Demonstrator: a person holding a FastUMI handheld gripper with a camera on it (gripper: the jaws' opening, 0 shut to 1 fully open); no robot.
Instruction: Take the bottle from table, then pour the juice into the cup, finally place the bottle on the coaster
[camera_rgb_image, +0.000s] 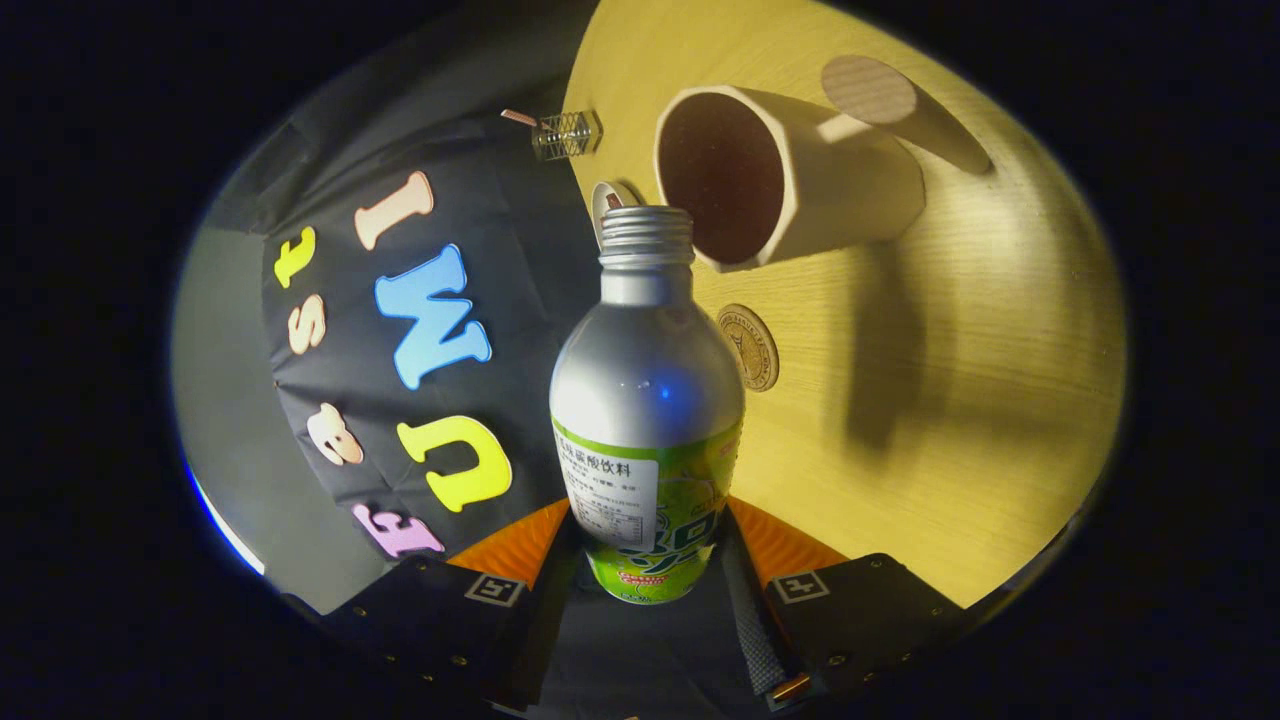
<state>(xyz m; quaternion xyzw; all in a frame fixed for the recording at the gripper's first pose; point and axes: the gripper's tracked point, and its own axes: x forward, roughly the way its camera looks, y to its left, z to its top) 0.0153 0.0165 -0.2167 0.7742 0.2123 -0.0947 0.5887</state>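
My gripper (648, 565) is shut on a silver bottle (645, 400) with a green label, one finger on each side of its lower body. The bottle's threaded mouth is uncapped and points along the fingers toward a white cup (840, 190) standing on the wooden table (980, 380). The whole scene looks rolled sideways, so the bottle lies tilted against the table. Its mouth sits just beside the cup's near rim, and the inside of the cup looks dark. A round ribbed disc (868, 88) lies beyond the cup. A small round wooden disc with an emblem (750, 345) lies beside the bottle's shoulder.
A small white round cap-like piece (608, 200) shows just behind the bottle's mouth. A small wire-mesh object (567, 133) sits at the table's far edge by the black cloth wall (480, 260). The cup casts a long shadow on the tabletop.
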